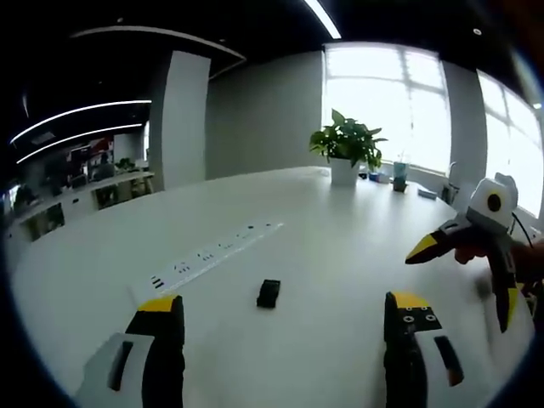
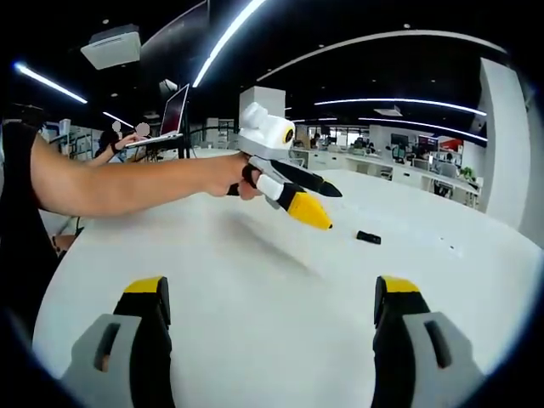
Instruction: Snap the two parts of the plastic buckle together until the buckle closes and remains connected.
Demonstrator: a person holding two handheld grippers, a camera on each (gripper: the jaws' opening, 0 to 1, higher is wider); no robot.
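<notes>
Left gripper view shows the buckle (image 1: 269,293) as a small, black, boxy plastic piece lying flat on the smooth, matte white surface (image 1: 323,255); whether it is one part or two joined cannot be told. It sits just beyond the left gripper (image 1: 285,319), between the lines of its two fingers, which stand wide apart with nothing between them. Each finger is black with a yellow tip (image 1: 160,303) and a grey plastic body.

Beyond the buckle and to its left, a long white power strip (image 1: 208,255) lies flat, its row of dark sockets running diagonally; any lettering on it is too small to read. Far behind the buckle, a white pot (image 1: 344,172) holds a leafy green plant (image 1: 347,140).

To the buckle's right, the right gripper (image 1: 463,276) hangs above the surface, fingers spread.

In the right gripper view, the buckle (image 2: 368,237) lies ahead on the surface, beyond the right finger, with the other gripper, held in a hand (image 2: 238,178), left of it.
</notes>
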